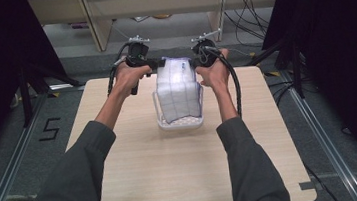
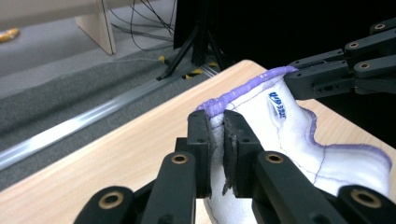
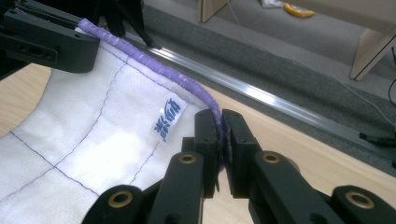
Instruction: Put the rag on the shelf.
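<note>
Holding a white quilted cloth (image 1: 179,93) by its purple-trimmed top edge: left gripper (image 2: 218,140) fingers pinch one corner, right gripper (image 3: 220,144) fingers pinch the other. Cloth hangs into a white basket (image 1: 181,122) mid-table (image 1: 139,175), nearer the far edge.

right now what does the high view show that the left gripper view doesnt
High view alone: the white basket under the cloth, both sleeves, the whole table.

Left gripper view alone: the left hand-held gripper seen close, its pads pinching the purple hem, and the blue label sewn on the cloth.

Both: the white cloth held up by its top edge between the left hand-held gripper and the right hand-held gripper, above the wooden table.
</note>
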Motion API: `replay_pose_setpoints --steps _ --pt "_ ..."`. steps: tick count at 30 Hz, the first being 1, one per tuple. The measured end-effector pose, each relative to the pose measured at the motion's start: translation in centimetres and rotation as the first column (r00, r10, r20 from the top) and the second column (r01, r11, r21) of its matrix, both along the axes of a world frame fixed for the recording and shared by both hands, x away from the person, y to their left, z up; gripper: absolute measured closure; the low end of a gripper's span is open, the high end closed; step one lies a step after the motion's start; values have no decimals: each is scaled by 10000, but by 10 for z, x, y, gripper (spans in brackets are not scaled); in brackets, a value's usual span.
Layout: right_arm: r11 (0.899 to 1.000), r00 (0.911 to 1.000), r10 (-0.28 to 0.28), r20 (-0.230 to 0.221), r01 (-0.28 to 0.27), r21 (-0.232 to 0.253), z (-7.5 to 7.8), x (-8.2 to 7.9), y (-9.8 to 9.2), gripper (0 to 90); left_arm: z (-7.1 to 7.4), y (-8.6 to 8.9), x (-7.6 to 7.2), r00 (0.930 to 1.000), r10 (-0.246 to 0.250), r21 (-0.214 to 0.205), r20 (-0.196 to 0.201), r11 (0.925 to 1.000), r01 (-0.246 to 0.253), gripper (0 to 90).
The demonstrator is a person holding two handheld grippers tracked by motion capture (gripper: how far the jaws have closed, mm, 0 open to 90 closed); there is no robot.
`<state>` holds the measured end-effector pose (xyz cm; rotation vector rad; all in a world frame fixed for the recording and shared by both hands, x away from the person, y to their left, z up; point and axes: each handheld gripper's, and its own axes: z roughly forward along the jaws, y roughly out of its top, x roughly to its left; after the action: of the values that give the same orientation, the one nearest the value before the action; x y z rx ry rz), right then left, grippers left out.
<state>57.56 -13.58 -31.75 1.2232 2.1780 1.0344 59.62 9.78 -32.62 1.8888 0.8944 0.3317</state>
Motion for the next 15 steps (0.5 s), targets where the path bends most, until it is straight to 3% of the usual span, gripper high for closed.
replay_pose_setpoints --steps 8,15 --pt "9981 9980 -30 -629 -9 -618 -15 3 -1 842 -17 2 0 9984 -95 70 -559 9999 99 796" --pt "9980 9933 -142 -1146 70 -630 -23 4 -1 820 -26 5 0 9967 -222 99 -777 9997 230 766"
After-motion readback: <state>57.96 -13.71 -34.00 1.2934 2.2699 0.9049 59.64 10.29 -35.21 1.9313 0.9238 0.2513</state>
